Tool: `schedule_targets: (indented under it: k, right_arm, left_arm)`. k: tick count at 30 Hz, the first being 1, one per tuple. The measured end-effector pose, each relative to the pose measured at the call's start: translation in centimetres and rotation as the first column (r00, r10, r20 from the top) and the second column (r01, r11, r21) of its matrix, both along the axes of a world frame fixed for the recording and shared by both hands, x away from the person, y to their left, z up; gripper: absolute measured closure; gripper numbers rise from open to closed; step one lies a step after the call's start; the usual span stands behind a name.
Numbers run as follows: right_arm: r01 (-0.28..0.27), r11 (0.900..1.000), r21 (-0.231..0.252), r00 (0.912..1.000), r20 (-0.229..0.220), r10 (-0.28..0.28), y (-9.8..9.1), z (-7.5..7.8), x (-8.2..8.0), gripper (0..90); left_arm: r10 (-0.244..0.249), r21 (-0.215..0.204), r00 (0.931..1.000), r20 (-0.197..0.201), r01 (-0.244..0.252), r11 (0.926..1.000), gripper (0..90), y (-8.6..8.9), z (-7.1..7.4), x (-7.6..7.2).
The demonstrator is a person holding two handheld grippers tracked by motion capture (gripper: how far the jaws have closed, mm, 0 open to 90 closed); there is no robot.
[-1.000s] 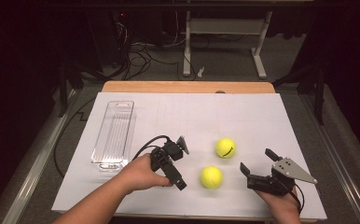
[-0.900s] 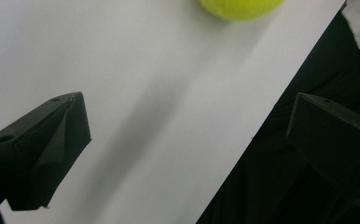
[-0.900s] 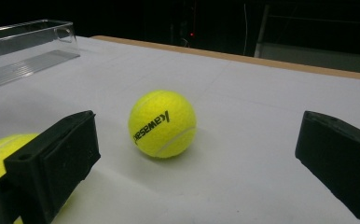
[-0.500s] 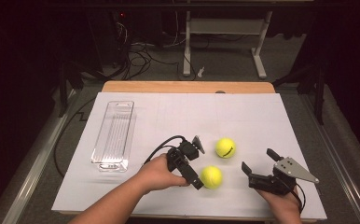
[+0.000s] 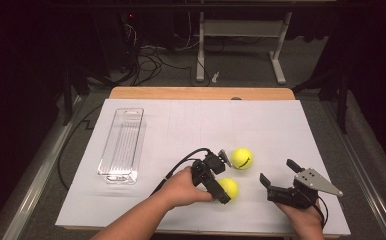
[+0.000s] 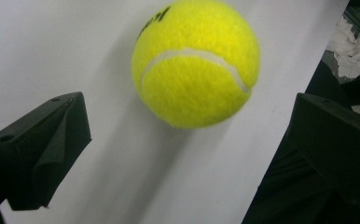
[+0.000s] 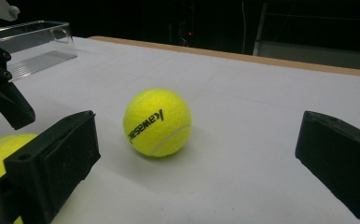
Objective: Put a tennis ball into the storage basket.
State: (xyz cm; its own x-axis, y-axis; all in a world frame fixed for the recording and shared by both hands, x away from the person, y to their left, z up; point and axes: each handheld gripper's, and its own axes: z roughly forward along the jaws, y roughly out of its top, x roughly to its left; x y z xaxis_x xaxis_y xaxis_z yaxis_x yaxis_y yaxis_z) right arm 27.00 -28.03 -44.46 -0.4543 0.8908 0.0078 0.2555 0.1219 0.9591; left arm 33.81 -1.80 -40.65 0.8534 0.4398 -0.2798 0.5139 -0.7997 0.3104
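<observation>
Two yellow tennis balls lie on the white sheet. The near ball (image 5: pixel 230 188) (image 6: pixel 194 63) sits at the mouth of my left gripper (image 5: pixel 225 179) (image 6: pixel 190 112), whose jaws stand open on either side of it without touching. The far ball (image 5: pixel 241 158) (image 7: pixel 157 122), with black lettering, rests just beyond. My right gripper (image 5: pixel 278 172) (image 7: pixel 199 126) is open and empty, to the right of both balls, pointing at the far one. In the right gripper view the near ball (image 7: pixel 1 149) peeks out at the lower left.
A clear plastic container (image 5: pixel 122 145) (image 7: pixel 29 46) lies lengthwise at the sheet's left side. The white sheet (image 5: pixel 261 120) covers a wooden table, whose back edge (image 5: pixel 201 93) shows. Cables and a metal stand sit on the floor behind.
My left gripper has moved right and slightly nearer, bringing its open jaws up to the near ball. The right gripper and both balls have stayed put.
</observation>
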Motion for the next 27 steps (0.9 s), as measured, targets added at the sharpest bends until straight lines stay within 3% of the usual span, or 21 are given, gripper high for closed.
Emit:
schedule_targets:
  k: [5,10,27]
  right_arm:
    - [0.002,1.0000,0.003,1.0000,0.000,-0.002,-0.1,0.0,0.0,0.3]
    - [-0.001,1.0000,0.002,1.0000,-0.001,0.001,0.0,0.0,0.0,0.3]
    - [-0.003,1.0000,-0.001,1.0000,-0.003,0.003,0.0,0.0,0.0,0.3]
  left_arm:
    - [0.003,-0.053,0.9998,0.018,-0.002,0.9986,2.8,-0.3,-0.4,-0.1]
    - [0.007,-0.065,0.9997,0.025,-0.006,0.9979,4.5,-0.7,-1.0,0.0]
    - [-0.017,-0.019,0.9994,0.030,0.018,0.9997,18.7,-1.7,-2.3,-0.4]
